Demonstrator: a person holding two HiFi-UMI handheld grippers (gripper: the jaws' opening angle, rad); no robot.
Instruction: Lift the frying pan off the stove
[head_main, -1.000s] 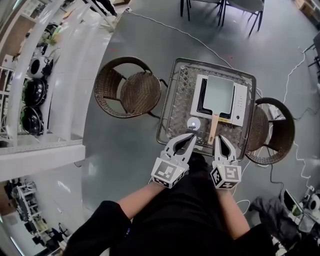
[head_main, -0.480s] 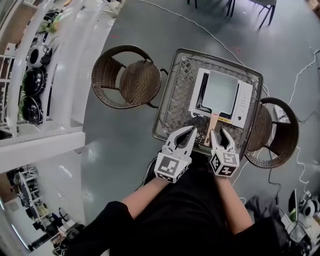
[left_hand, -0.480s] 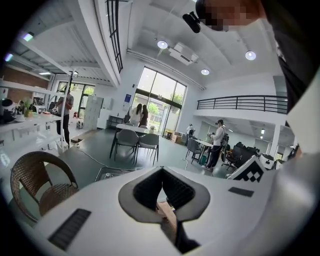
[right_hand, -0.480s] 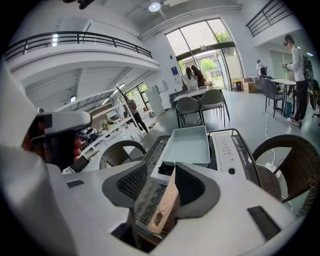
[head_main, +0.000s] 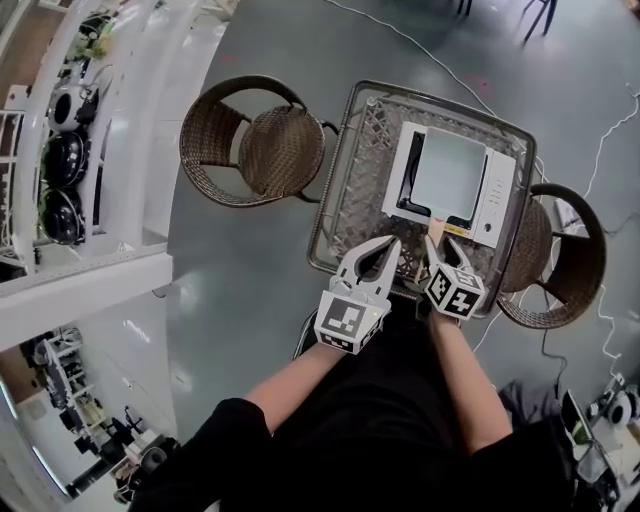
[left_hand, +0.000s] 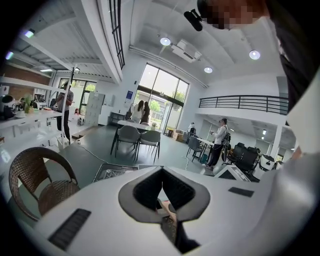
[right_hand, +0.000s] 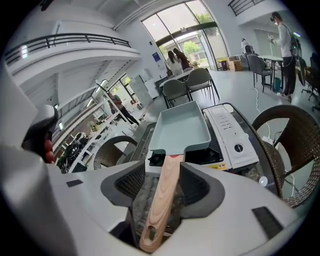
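Right gripper view: right tool (right_hand: 163, 176), just opened, straddles pan handle (right_hand: 160, 205).

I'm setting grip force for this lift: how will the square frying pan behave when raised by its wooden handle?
The frying pan looks rigid, so it likely won't flex. Its body sits well beyond the long handle, so it will probably dip nose-down. The handle's smooth, rounded wood may twist in a loose grip.

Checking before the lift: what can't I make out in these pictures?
- Print on the stove: too small, head and right gripper views.
- Surface under the frying pan: covered by it, all views.
- Both, in the left gripper view: mostly blocked by the left gripper's own body.
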